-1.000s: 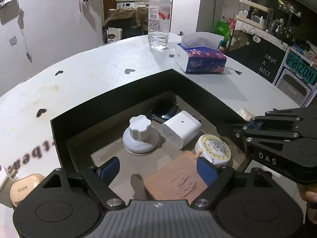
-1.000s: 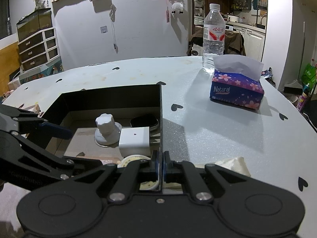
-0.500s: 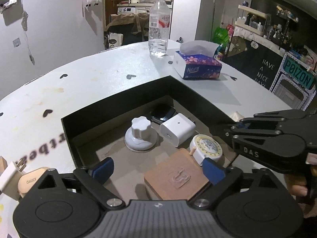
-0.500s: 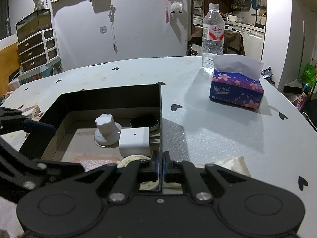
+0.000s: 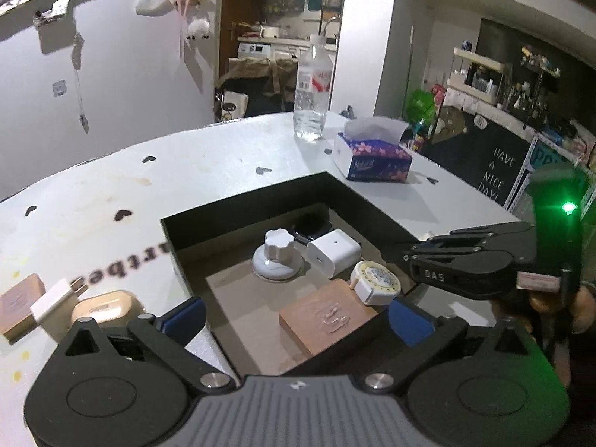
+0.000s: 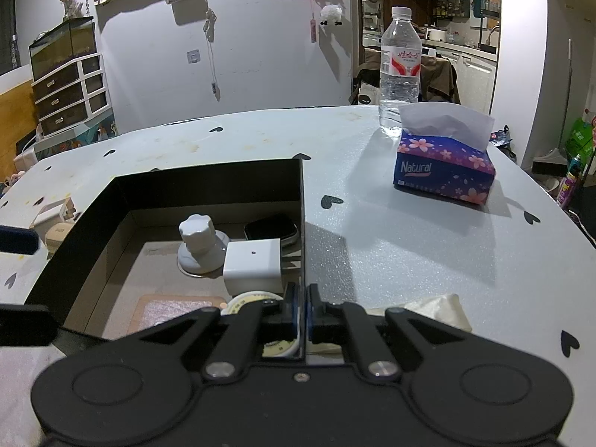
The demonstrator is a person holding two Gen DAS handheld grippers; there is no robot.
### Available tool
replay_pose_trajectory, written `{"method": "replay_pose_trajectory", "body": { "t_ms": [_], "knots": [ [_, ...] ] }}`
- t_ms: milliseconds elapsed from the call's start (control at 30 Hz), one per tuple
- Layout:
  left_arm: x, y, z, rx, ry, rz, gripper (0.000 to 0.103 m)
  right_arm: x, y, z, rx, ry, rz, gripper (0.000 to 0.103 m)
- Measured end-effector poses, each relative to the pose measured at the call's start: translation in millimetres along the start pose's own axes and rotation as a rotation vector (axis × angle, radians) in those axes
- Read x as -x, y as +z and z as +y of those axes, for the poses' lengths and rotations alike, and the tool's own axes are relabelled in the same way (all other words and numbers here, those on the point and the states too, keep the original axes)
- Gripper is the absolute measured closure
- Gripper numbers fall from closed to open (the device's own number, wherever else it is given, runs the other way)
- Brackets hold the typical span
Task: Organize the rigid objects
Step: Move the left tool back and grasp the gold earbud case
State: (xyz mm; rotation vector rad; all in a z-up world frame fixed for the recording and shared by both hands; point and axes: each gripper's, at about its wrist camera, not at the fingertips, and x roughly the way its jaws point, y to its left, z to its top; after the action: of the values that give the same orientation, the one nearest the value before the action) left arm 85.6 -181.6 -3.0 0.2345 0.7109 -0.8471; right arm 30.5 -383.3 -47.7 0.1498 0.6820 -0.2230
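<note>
Black box (image 5: 238, 216); white table (image 5: 111, 186), black hearts.

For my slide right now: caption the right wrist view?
Right gripper clamps the black box's side wall, steadying it with sorted items inside.

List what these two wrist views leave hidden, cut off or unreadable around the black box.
- Round tape measure: right wrist view, mostly behind the right gripper, which is clamped on the box wall.
- Beige case: left wrist view, label blurred, near edge behind the left gripper.
- Table lettering: cut off by the box.

two wooden blocks (image 5: 329, 316) (image 5: 18, 307), two chargers (image 5: 334, 251) (image 5: 56, 300)
</note>
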Motion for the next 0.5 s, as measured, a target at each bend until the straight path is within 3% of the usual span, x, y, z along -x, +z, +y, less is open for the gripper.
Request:
{"method": "replay_pose_trajectory", "body": {
  "t_ms": [500],
  "knots": [
    [38.1, -46.1, 43.8, 0.137, 0.089, -0.074, 0.000, 0.0, 0.0, -0.4, -0.001, 0.001, 0.000, 0.098]
  ]
}}
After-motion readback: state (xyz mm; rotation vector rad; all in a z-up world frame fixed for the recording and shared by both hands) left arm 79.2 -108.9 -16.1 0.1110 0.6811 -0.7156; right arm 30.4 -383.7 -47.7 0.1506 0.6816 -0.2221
